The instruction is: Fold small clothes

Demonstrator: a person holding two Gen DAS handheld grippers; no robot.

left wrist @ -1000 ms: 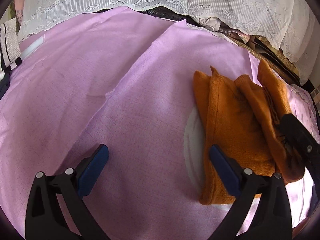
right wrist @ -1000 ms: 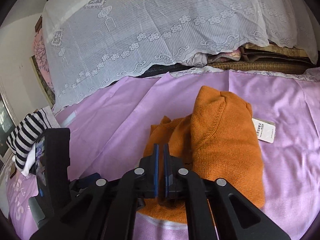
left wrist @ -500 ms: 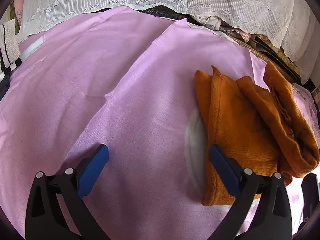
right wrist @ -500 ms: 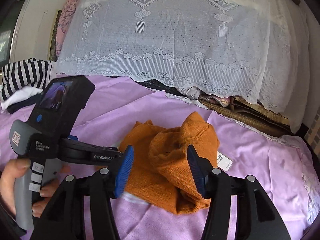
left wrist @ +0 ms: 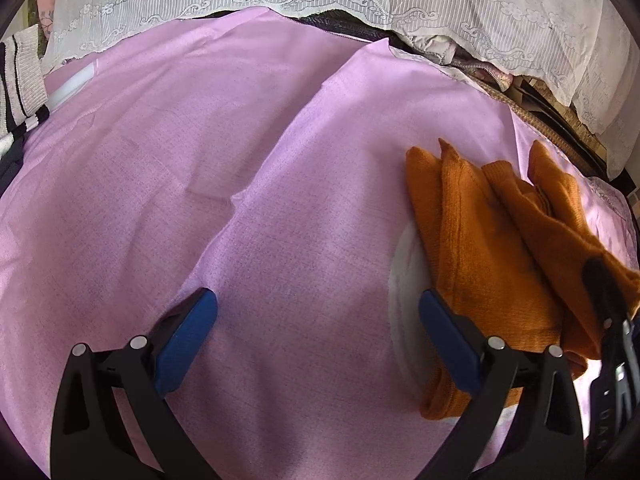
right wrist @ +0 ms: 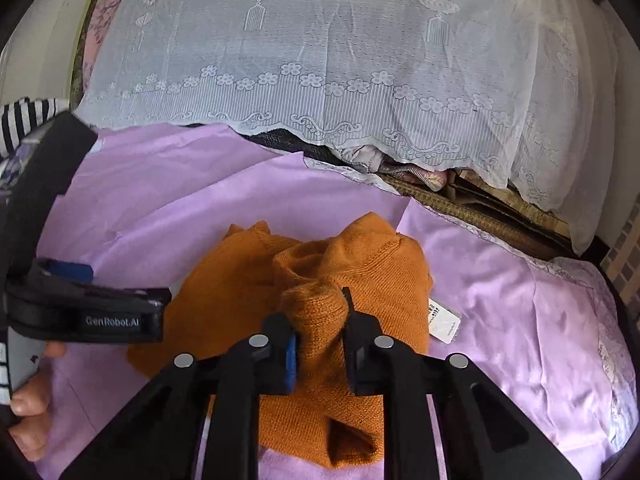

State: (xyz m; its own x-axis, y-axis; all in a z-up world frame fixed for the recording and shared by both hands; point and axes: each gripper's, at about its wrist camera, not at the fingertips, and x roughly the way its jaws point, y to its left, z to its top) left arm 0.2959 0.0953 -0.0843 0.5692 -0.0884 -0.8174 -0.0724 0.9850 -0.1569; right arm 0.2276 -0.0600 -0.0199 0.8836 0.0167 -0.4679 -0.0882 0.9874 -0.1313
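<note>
Pinching orange sweater (right wrist: 320, 280) fold: right fingers (right wrist: 318, 326) just closed | left fingers (left wrist: 316, 344) apart beside it

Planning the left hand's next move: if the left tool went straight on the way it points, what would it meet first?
Probably the bare purple sheet: the open left tool points down at it, with the orange sweater just off to its right.

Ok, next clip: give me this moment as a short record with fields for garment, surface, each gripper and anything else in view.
garment: orange knit sweater, partly folded, lying bunched
surface: purple sheet
right gripper: its fingers have just been closing, now clamped on a bunched fold of the sweater
left gripper: open, nothing between its fingers, hovering over the sheet beside the sweater
tag: white label at the sweater's edge
background: white lace cloth; striped garment
</note>
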